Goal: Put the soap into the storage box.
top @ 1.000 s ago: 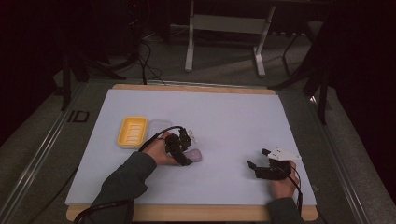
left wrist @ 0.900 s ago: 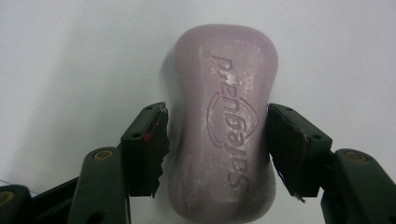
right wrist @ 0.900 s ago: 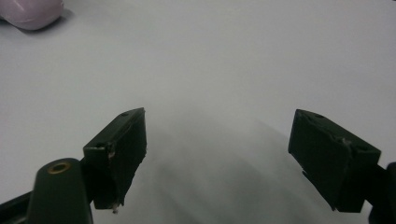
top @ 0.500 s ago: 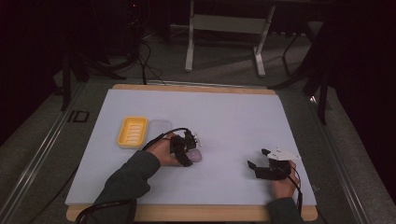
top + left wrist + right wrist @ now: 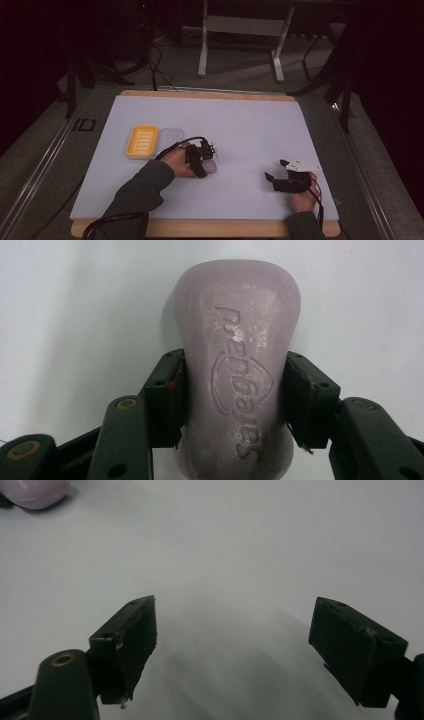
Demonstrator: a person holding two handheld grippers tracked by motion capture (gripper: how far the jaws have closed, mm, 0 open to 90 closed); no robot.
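A pale lilac bar of soap with stamped lettering lies on the white table sheet. My left gripper has just been closing, and its two black pads now press on the bar's narrow waist. In the high view the soap pokes out beside the left gripper near the table's middle. My right gripper stands open over bare sheet with nothing between its jaws; from above, that right gripper rests at the front right. A corner of the soap shows far off in the right gripper view.
A yellow ribbed soap dish sits left of the left hand, with a clear lid beside it. The white sheet covers a wooden-edged table. A metal stand and cables lie on the floor beyond.
The left gripper has shifted slightly over the soap and its jaws have drawn in onto the bar. The right hand has stayed put.
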